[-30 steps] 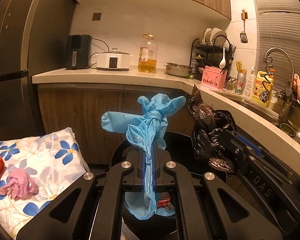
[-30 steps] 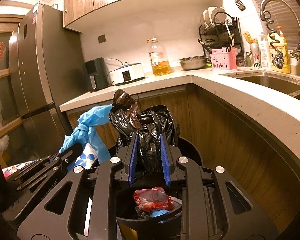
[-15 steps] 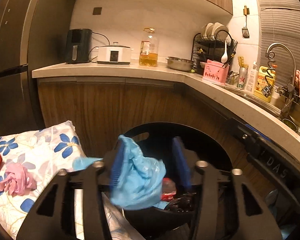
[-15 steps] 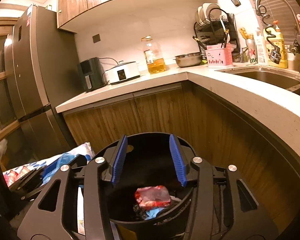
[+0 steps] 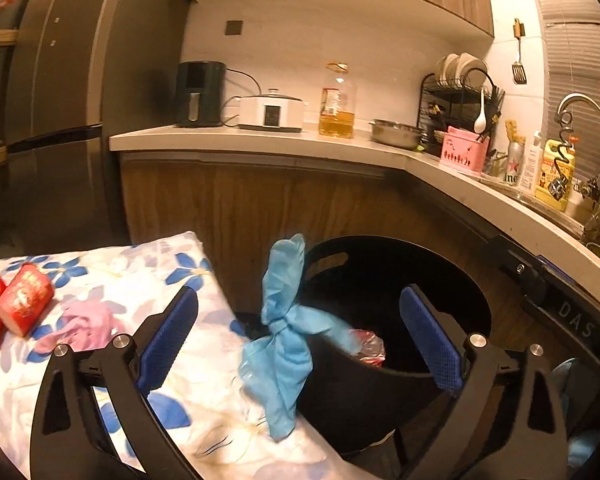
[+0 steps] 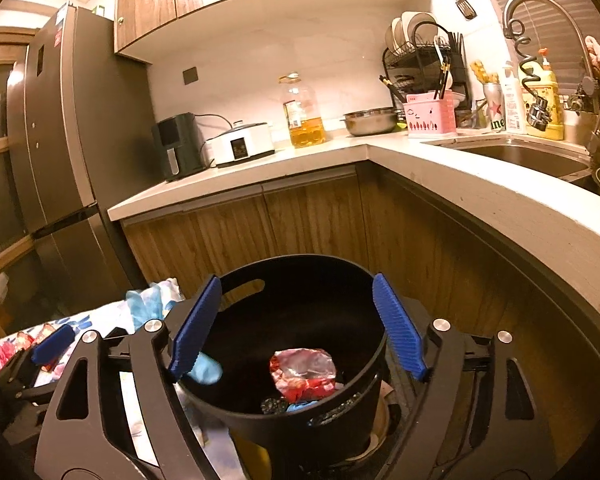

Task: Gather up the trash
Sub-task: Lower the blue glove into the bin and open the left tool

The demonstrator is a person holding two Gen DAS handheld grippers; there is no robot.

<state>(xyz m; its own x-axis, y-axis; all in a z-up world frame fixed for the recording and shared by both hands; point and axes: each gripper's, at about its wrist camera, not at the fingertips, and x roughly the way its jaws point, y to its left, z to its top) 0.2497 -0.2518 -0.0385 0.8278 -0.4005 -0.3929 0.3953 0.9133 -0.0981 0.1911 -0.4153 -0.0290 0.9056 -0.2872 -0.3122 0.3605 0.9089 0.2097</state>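
Observation:
A black trash bin [image 5: 400,376] [image 6: 356,384] stands by the wooden cabinets. A knotted blue plastic bag [image 5: 284,344] hangs over the bin's left rim, partly on the floral cloth; it also shows in the right wrist view [image 6: 206,370]. Red and silver wrappers [image 6: 302,372] lie in the bin. My left gripper [image 5: 300,340] is open and empty, its jaws either side of the blue bag. My right gripper [image 6: 296,332] is open and empty above the bin. The black bag is out of sight.
A floral cloth [image 5: 100,280] lies left of the bin with two red cups [image 5: 24,304] and a pink crumpled item [image 5: 88,324]. The counter [image 6: 500,200] curves around at the right, with the sink [image 6: 520,156]. The fridge [image 6: 60,160] stands at the left.
Both grippers opened. The left let go of the blue bag, which dropped onto the bin's left rim. The right let go of the black bag, now out of sight.

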